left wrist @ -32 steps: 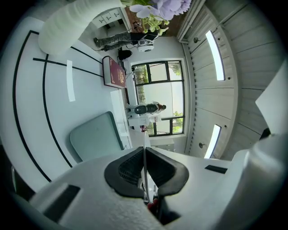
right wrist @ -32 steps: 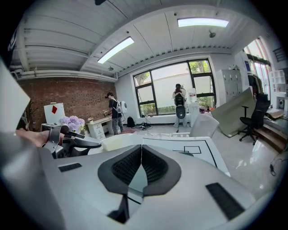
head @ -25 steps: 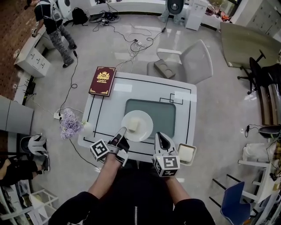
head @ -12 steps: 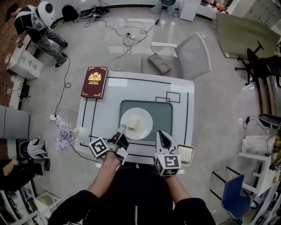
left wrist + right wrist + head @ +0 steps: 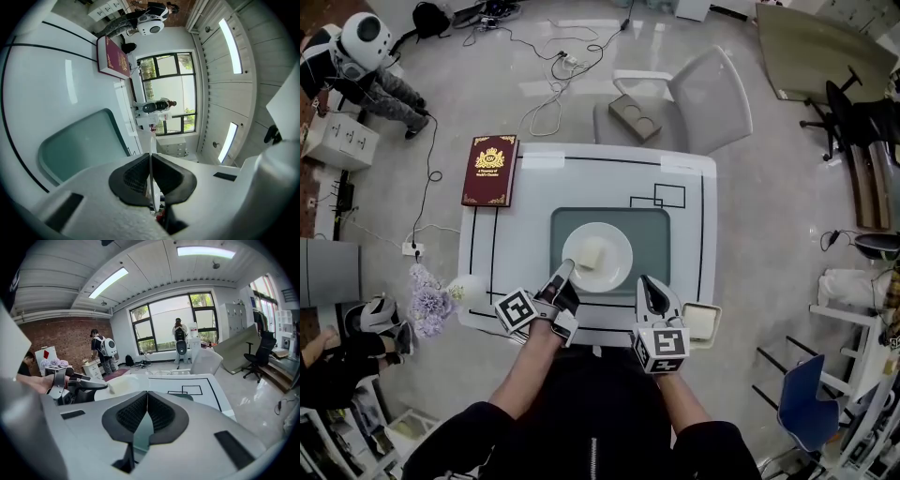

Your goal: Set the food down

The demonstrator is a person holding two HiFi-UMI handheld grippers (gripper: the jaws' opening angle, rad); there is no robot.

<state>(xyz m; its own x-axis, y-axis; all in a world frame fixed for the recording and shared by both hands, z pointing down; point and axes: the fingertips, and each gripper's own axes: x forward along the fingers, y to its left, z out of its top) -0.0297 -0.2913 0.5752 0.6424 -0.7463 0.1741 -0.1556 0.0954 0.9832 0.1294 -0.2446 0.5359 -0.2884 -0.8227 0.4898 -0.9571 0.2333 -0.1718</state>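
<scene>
The plate [image 5: 615,273] is pinched at its near rim by the left gripper's [image 5: 562,273] closed fingers, with the food [image 5: 592,253] on it, above the mat's [image 5: 653,234] middle. The right gripper's [image 5: 649,286] fingers are closed on nothing. With only one edge held, the plate could be tipped and the food slid off.

One plate [image 5: 618,269] bearing one pale block [image 5: 592,253] — one red book [image 5: 490,170], one green mat [image 5: 652,225], one chair [image 5: 703,103].

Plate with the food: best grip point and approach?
Take the plate by its near-left rim, coming in roughly level from the person's side. The rim is thin and bare there, and the food sits mid-plate, clear of the jaws. The left gripper is shut on that spot.
</scene>
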